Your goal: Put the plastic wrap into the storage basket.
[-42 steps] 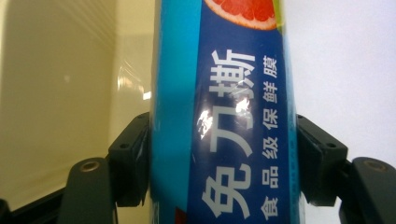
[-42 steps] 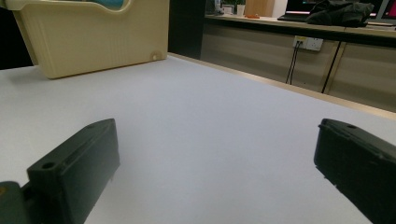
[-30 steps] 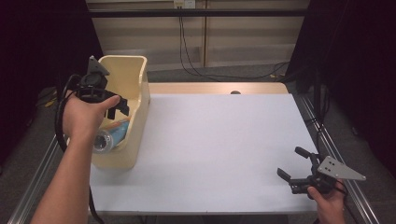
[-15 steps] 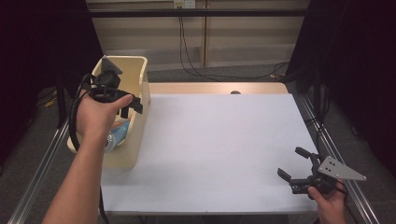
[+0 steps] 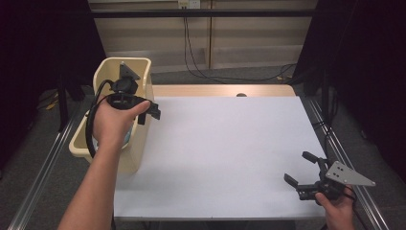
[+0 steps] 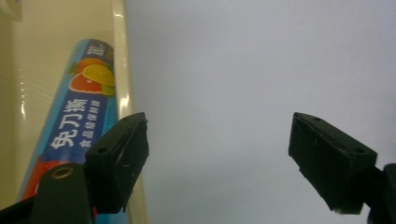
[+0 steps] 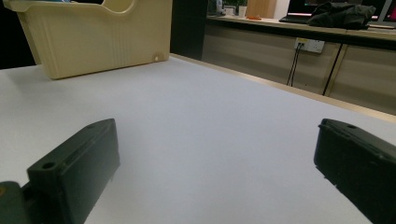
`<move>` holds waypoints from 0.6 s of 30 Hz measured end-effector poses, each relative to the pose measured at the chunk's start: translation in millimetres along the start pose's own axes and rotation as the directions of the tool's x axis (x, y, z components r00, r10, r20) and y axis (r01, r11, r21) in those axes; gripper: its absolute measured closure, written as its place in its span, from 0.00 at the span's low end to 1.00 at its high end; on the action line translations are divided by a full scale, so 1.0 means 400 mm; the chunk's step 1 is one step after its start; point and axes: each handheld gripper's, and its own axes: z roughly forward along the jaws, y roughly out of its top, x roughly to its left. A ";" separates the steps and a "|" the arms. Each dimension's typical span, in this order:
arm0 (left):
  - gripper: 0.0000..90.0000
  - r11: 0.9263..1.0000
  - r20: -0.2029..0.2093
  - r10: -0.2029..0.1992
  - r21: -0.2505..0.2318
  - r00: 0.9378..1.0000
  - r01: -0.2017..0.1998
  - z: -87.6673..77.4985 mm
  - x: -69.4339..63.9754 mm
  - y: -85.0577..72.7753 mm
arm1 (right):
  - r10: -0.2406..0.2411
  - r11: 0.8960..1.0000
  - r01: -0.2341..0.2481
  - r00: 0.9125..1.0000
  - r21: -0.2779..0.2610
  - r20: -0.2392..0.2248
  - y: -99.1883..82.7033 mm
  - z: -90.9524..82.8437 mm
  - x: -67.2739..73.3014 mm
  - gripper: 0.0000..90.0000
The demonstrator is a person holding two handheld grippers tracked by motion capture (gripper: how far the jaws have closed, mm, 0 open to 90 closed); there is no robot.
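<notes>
My left gripper (image 5: pixel 148 114) hangs over the right wall of a beige bin (image 5: pixel 107 67), held from above by a hand. Its jaws have just been opening and stand open (image 6: pixel 217 154) with nothing between them, just bare white table below. In the left gripper view its left jaw sits above the bin's rim (image 6: pixel 122 70). Inside the bin, along that wall, lies a blue food-wrap box (image 6: pixel 79 116) printed with fruit and white characters. My right gripper (image 5: pixel 298 166) rests low near the table's front right corner, open (image 7: pixel 219 163) and empty, pointing across at the bin (image 7: pixel 93 42).
The white table (image 5: pixel 230 143) spreads between the two grippers. The bin stands at its left edge, partly overhanging. Metal rails run along both sides of the table. Cables hang from a wall socket behind the far edge.
My left hand has moved to the right across the bin, from over its inside to over its right wall, and its jaws stand wider. The right gripper has stayed put.
</notes>
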 end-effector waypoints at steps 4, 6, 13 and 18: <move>0.21 1.000 0.009 0.017 0.003 1.000 -0.017 0.014 -0.021 0.001 | -0.006 1.000 0.006 1.000 0.004 0.000 -0.001 -0.001 0.001 0.00; 0.21 1.000 0.008 0.029 0.007 1.000 -0.029 0.024 -0.031 0.001 | -0.005 1.000 0.005 1.000 0.004 0.001 -0.001 -0.002 0.001 0.00; 0.19 0.999 0.028 0.041 0.023 0.999 -0.041 0.069 -0.046 -0.008 | -0.004 1.000 0.004 1.000 0.006 0.001 -0.003 -0.004 -0.001 0.00; 0.18 0.998 0.049 0.041 0.035 0.998 -0.043 0.097 -0.054 -0.016 | -0.008 1.000 0.008 1.000 0.010 -0.005 -0.003 -0.002 0.003 0.00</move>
